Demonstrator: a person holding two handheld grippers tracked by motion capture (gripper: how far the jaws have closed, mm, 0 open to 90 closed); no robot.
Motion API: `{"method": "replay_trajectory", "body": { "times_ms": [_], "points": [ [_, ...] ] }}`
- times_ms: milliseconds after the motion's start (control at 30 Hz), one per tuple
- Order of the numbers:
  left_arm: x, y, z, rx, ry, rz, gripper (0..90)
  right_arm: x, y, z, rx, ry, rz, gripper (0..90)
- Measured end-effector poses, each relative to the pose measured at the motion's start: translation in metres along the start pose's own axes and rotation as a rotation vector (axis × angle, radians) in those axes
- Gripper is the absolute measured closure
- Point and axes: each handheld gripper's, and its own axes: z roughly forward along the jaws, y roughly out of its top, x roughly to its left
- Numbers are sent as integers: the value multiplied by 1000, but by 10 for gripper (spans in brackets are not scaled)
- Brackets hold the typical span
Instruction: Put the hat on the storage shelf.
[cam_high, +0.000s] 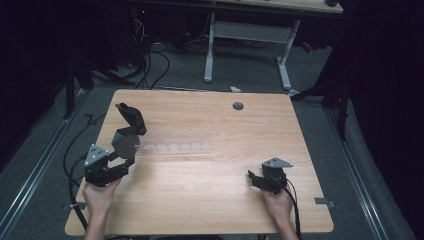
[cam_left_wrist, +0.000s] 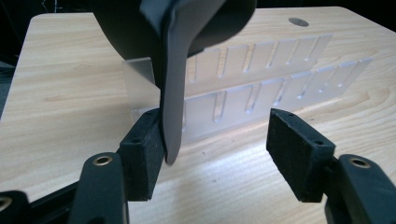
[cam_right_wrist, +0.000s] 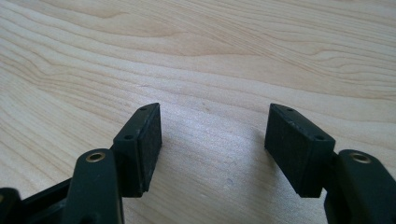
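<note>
A clear slotted rack (cam_high: 175, 148) (cam_left_wrist: 261, 88) lies across the middle of the wooden table (cam_high: 210, 200). At its left end stands a black curved piece (cam_high: 131, 120) (cam_left_wrist: 173, 70), rising above the rack and leaning left. My left gripper (cam_high: 122, 161) (cam_left_wrist: 217, 135) is open just in front of that end. The piece's thin lower edge rests against the left pad (cam_left_wrist: 144, 149), while the right pad stands well clear of it. My right gripper (cam_high: 255, 179) (cam_right_wrist: 215, 135) is open over bare wood near the front right, with nothing between its pads.
A round cable hole (cam_high: 238, 106) (cam_left_wrist: 298, 21) sits near the table's far edge. Beyond the table stand a white-legged desk (cam_high: 210, 50) and loose cables on the floor. Dark stands flank the table on both sides.
</note>
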Motion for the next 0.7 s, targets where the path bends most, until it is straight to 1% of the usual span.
{"method": "replay_trajectory", "body": {
  "times_ms": [67,300,333,500,567,700],
  "points": [
    [-1,-3,-3,0,5,5,384,0,0,0,-1,0,-2,368],
    [-2,-9,-13,-18,11,-15,380,0,0,0,-1,0,-1,368],
    [-1,-10,-15,-17,6,-24,385,0,0,0,-1,1,-2,368],
    [-1,-16,-19,-15,10,-26,387,0,0,0,-1,-1,0,368],
    [-3,-18,-20,-13,3,-25,388,0,0,0,-1,0,-2,368],
    [-12,-23,-20,5,-27,-20,388,0,0,0,-1,-1,-1,368]
  ]
}}
